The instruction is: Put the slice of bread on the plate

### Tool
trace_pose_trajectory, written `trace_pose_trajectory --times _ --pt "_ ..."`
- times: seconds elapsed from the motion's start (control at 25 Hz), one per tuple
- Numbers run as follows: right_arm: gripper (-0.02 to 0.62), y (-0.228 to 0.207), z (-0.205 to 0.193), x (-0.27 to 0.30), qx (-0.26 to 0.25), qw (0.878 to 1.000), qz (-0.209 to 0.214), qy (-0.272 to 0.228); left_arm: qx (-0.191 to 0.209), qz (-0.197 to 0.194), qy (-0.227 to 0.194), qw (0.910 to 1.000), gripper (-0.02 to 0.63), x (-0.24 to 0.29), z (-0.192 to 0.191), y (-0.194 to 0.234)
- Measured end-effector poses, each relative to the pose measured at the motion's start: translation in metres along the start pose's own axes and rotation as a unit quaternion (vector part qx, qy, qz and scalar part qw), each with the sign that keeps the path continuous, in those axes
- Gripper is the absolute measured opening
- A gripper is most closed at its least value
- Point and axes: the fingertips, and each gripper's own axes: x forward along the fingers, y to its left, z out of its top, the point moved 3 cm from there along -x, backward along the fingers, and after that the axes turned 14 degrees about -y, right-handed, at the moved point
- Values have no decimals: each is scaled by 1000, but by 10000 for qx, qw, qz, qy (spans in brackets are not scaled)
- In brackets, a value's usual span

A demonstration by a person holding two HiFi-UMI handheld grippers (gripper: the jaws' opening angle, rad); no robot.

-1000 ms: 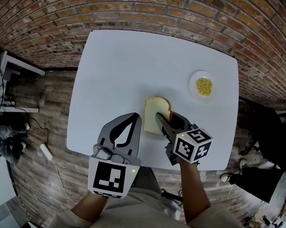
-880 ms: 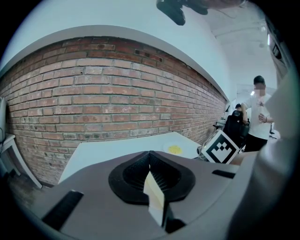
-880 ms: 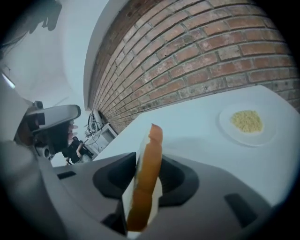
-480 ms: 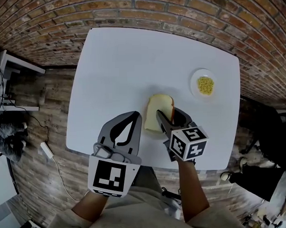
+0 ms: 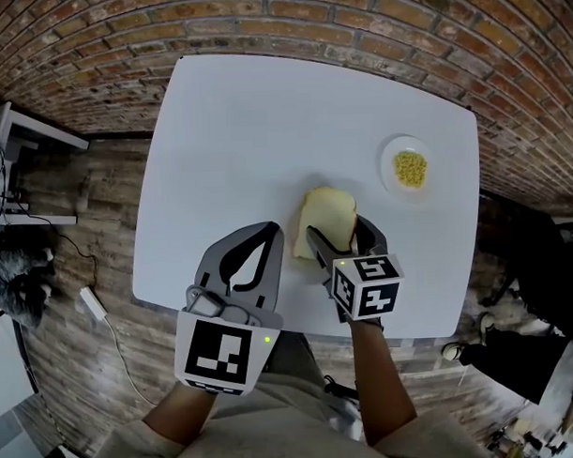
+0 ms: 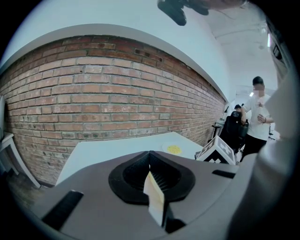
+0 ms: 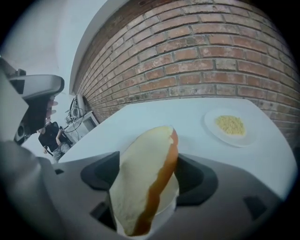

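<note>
The right claw (image 5: 335, 233) is opening, its jaws standing wide either side of a slice of bread (image 5: 328, 217) that leans on edge between them, brown crust turned towards the right jaw. The left claw (image 5: 266, 235) hovers just beside it over the near edge of the white worktop (image 5: 246, 131), jaws drawn together and holding nothing. The small white plate (image 5: 388, 178), carrying a heap of yellow grains (image 5: 411, 169), sits well apart from the bread, farther out and to the right. A brick wall (image 5: 354, 24) curves round the worktop's far sides.
</note>
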Motion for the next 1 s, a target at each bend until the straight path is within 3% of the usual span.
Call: trace_pose_trajectory --times 0.32,0.68,0.72,0.8,1.0 --pt "433 -5 -2 0 -80 9992 -386 94 6 -11 -18 10000 11 -4 1 1" --pt "428 -4 30 -13 75 9959 -491 -756 6 -100 -69 9999 11 -6 4 -6" --pt "417 -4 34 -15 118 9950 -501 -851 14 -118 -69 9999 11 -6 4 -7" --pt "278 -5 41 -22 105 9932 -555 -1021 38 -161 -81 9998 11 -6 6 -10" --pt "67 -3 61 -42 271 9865 -486 -1542 61 -269 -152 9995 11 -7 13 -20"
